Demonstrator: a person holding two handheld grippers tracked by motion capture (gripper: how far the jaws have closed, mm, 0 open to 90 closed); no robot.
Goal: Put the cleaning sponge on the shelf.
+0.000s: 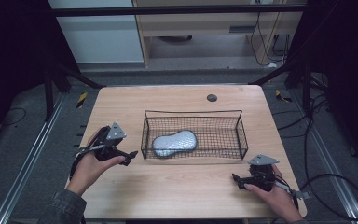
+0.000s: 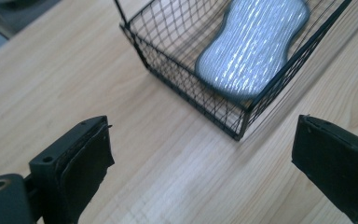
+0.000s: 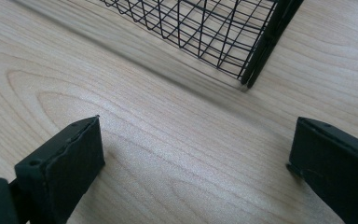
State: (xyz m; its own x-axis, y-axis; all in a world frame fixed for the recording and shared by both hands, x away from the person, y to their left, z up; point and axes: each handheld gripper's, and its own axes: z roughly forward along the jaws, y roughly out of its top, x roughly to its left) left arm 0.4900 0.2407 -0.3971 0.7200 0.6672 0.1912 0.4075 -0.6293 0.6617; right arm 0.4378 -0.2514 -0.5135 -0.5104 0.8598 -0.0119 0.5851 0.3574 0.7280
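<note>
1. Two tools low on the pale wooden counter (image 1: 182,186): left tool (image 1: 131,156) and right tool (image 1: 235,178), both with jaws spread wide, gripping nothing.
2. One black wire mesh basket (image 1: 240,133) sits between and beyond them.
3. One grey peanut-shaped sponge (image 1: 175,142) lies inside, at its left end; no writing readable.
4. One small dark round disc (image 1: 211,97) farthest back.

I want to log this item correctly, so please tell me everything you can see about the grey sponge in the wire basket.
The grey sponge is a flat pad with a peanut-like outline: two rounded ends and a narrower waist. Its top looks like shiny silvery-grey woven fabric with fine stripes, edged by a darker border. It lies flat on the mesh floor of the black wire basket, in the left half, close to the near wall. Only the basket touches it; both grippers are outside the basket.
</note>
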